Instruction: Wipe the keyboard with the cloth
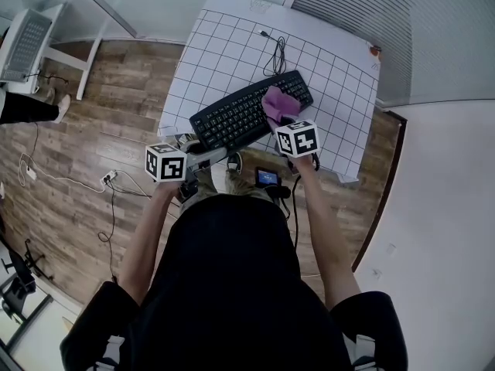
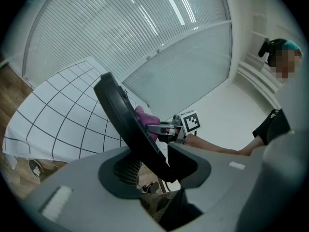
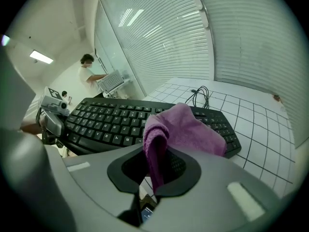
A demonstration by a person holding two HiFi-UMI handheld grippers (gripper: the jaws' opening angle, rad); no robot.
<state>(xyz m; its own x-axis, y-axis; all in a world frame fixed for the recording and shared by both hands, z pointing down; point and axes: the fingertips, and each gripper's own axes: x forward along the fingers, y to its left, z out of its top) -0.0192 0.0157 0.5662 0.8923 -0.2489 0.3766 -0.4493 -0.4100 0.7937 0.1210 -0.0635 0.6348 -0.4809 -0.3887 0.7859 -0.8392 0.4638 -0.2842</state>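
1. Overhead, the keyboard lies diagonally on the gridded surface, long axis near-left to far-right, cable at its far edge.
2. Left gripper view: left hand-held gripper clamps the keyboard's end, presumably steadying it.
3. Right gripper view: right hand-held gripper pinches the purple cloth, draped over the keyboard's right end for wiping.

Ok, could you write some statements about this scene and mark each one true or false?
1. The right hand-held gripper pinches the purple cloth. True.
2. The cloth lies on the floor. False: it is over the right part of the keyboard.
3. The left hand-held gripper grips the keyboard's edge. True.
4. The keyboard is white. False: it is black.
5. A cable lies on the gridded table. True.
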